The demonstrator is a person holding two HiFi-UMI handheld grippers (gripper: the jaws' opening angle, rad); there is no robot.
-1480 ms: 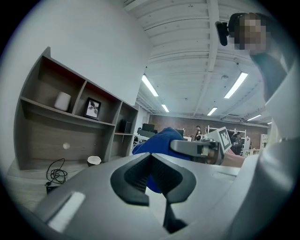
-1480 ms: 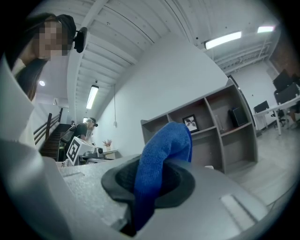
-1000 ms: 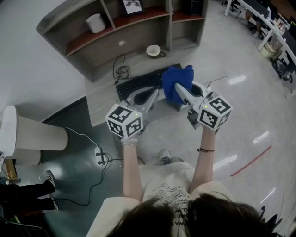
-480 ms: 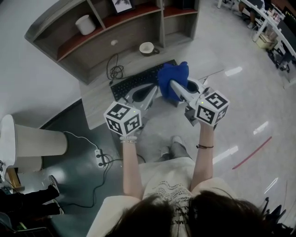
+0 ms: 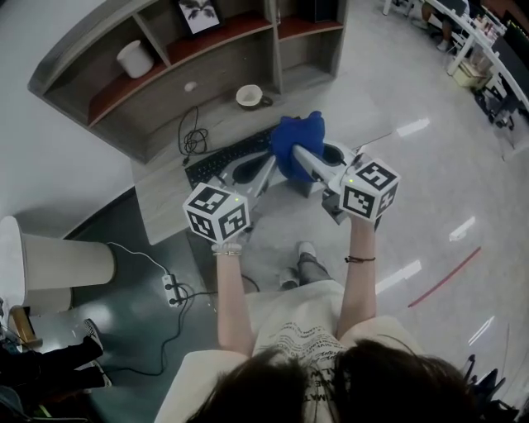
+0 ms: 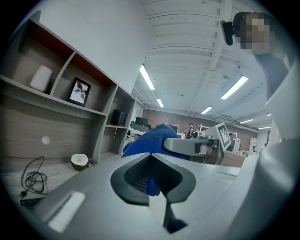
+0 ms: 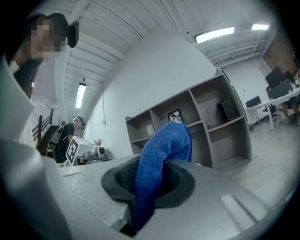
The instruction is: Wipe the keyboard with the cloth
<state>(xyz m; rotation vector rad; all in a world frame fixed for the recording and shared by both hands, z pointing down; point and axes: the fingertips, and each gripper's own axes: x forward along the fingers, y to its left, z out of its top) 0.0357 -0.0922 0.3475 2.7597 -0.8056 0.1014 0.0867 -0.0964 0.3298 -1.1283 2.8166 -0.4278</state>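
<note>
A black keyboard (image 5: 225,159) lies on the grey desk (image 5: 161,206) in front of the shelf unit. Above its right end hangs a blue cloth (image 5: 296,140), bunched up, with my right gripper (image 5: 301,155) shut on it. In the right gripper view the cloth (image 7: 164,145) runs up between the pads of that gripper (image 7: 157,164). My left gripper (image 5: 267,168) reaches the cloth's left edge. In its own view a strip of the cloth (image 6: 152,183) sits between the closed pads of my left gripper (image 6: 151,157). The cloth hides the keyboard's right end.
A brown-and-white cup (image 5: 249,96) and a coiled black cable (image 5: 192,136) sit on the desk behind the keyboard. The shelves hold a white pot (image 5: 135,58) and a framed picture (image 5: 198,12). A power strip (image 5: 172,289) lies on the floor at the left.
The whole scene has slid up and left in the head view as the head moved. Both grippers stay together over the keyboard's right end with the cloth, grips unchanged.
</note>
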